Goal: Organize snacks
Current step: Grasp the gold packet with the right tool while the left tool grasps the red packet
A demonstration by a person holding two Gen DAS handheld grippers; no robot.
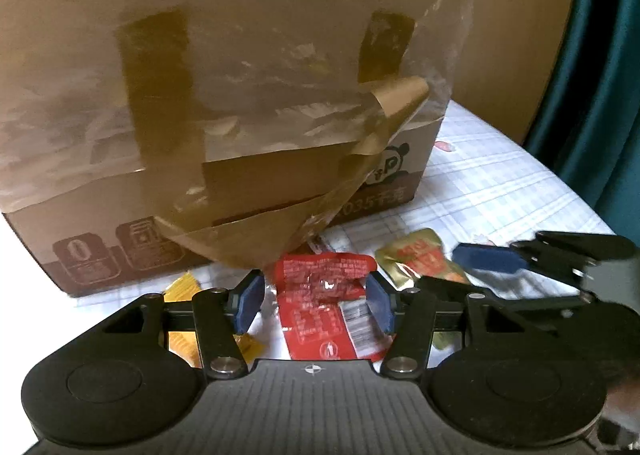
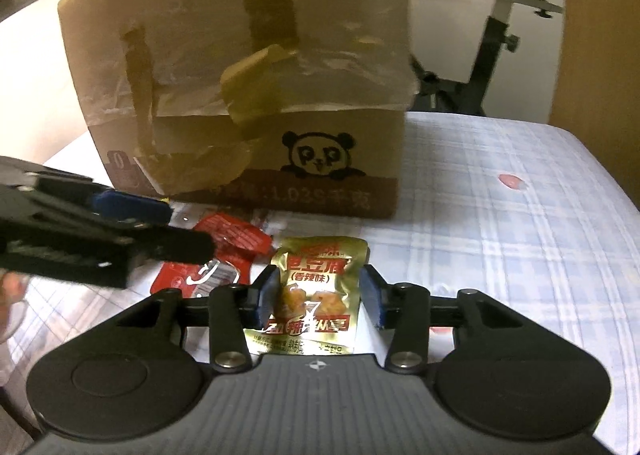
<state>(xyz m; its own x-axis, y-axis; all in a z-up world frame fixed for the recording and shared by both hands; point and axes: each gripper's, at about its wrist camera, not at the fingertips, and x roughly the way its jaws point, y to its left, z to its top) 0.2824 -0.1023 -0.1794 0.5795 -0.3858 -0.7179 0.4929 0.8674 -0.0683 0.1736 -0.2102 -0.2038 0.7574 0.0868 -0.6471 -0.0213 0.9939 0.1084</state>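
Note:
A red snack packet (image 1: 320,307) lies flat on the checked cloth between the blue pads of my left gripper (image 1: 314,303). That gripper is open, and its left pad stands clear of the packet. A gold snack packet (image 2: 316,283) sits between the pads of my right gripper (image 2: 320,299), which press on both of its edges. The gold packet (image 1: 416,259) also shows in the left wrist view, with the right gripper (image 1: 460,271) reaching in from the right. From the right wrist view I see the left gripper (image 2: 168,225) over the red packet (image 2: 228,239).
A taped cardboard box (image 1: 200,95) with a panda logo (image 2: 320,155) stands just behind the packets. A yellow packet (image 1: 182,289) lies left of my left gripper. The checked cloth (image 2: 500,255) stretches to the right. An exercise bike (image 2: 500,35) and a teal curtain (image 1: 600,95) stand beyond.

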